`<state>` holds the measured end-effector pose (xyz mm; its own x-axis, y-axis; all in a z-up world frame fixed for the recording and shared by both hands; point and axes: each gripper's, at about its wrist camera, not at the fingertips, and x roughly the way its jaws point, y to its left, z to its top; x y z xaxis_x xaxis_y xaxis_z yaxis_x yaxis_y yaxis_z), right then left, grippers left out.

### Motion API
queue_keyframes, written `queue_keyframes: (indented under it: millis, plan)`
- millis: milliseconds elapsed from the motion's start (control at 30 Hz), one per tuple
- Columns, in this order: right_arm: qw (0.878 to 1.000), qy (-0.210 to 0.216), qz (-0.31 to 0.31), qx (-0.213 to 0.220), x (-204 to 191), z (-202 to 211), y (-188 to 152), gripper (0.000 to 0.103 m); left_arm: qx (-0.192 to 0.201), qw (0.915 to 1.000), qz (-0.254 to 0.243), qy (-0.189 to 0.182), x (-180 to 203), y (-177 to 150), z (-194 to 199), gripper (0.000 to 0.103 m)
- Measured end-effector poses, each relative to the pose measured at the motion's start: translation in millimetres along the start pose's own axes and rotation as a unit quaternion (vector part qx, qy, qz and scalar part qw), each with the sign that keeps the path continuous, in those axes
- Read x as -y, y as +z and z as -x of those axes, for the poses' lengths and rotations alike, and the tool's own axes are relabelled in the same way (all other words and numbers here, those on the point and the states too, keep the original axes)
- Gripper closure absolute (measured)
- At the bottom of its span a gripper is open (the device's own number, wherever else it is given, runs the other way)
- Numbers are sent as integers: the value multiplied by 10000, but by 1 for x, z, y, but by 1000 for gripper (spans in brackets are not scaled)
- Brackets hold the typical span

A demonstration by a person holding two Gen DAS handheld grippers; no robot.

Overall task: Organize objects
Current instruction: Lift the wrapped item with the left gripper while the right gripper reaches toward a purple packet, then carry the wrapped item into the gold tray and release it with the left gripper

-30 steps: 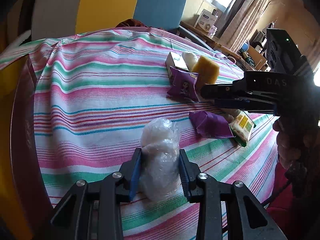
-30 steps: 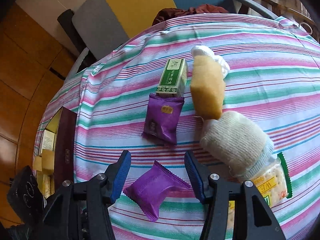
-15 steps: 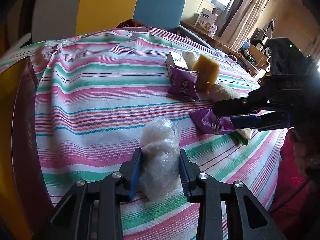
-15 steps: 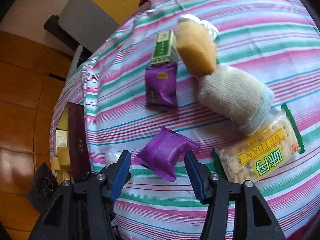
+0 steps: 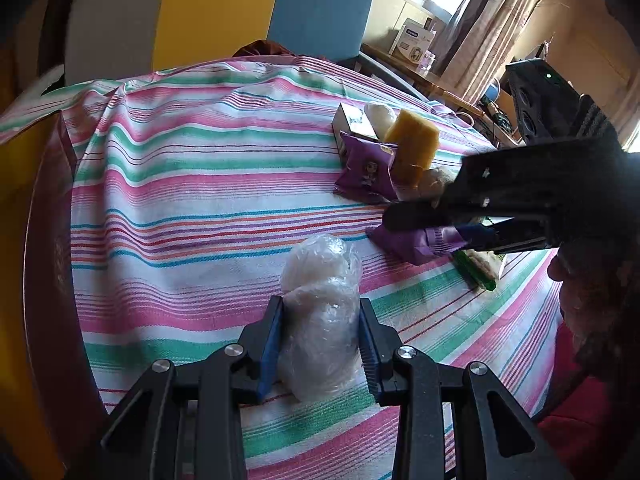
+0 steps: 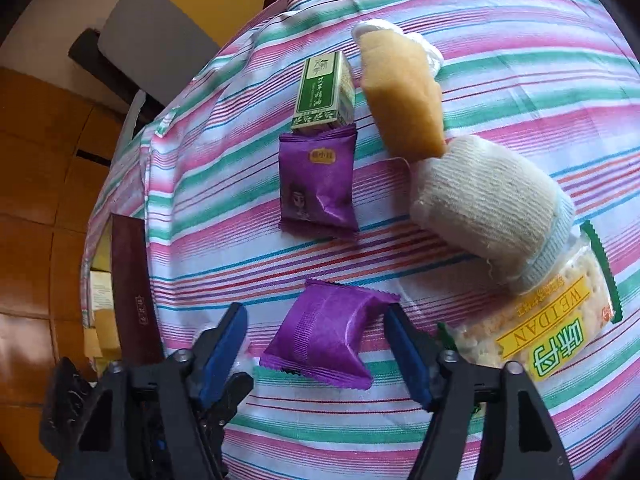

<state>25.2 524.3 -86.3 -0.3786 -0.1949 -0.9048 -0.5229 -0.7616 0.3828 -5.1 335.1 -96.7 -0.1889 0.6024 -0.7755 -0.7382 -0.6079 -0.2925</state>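
Striped tablecloth (image 6: 500, 92) under both my grippers, left gripper (image 5: 320, 344) angled down, clamped on clear plastic bundle (image 5: 320, 312), right gripper (image 6: 316, 344) tilted steeply, jaws just closing around purple snack packet (image 6: 328, 340), pads not touching it.

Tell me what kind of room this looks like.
Probably a home living or dining room: a table under a striped tablecloth, curtains at a sunny window, and snack packets scattered about.

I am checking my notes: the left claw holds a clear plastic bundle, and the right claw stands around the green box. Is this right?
Not quite. The left claw does hold the clear plastic bundle, but the right claw stands around a purple packet, as the right wrist view shows. The green box lies farther away.
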Motion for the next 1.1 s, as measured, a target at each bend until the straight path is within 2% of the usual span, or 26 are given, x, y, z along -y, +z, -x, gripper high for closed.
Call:
queue_keyframes:
  millis: [133, 467, 700, 800, 933, 1100]
  plan:
    - [9978, -397, 531, 94, -13, -4, -6, 59, 36, 10000, -79, 43, 2, -2, 1, 67]
    - [9951, -502, 840, 153, -16, -6, -11, 59, -22, 9996, -209, 212, 9, -1, 5, 68]
    - [9914, -689, 1082, 250, -19, -5, -15, 59, 288, 9996, 74, 33, -2, 13, 52, 69]
    - [9905, -734, 1124, 287, -19, -6, -15, 59, 493, 9982, 346, 21, -30, 27, 83, 68]
    - [9884, -828, 1228, 333, -20, -8, -15, 59, 591, 9942, 893, 107, -93, 43, 117, 68]
    - [9879, -821, 1269, 338, -21, -10, -14, 59, 750, 9830, 1531, 687, -185, 60, 145, 68]
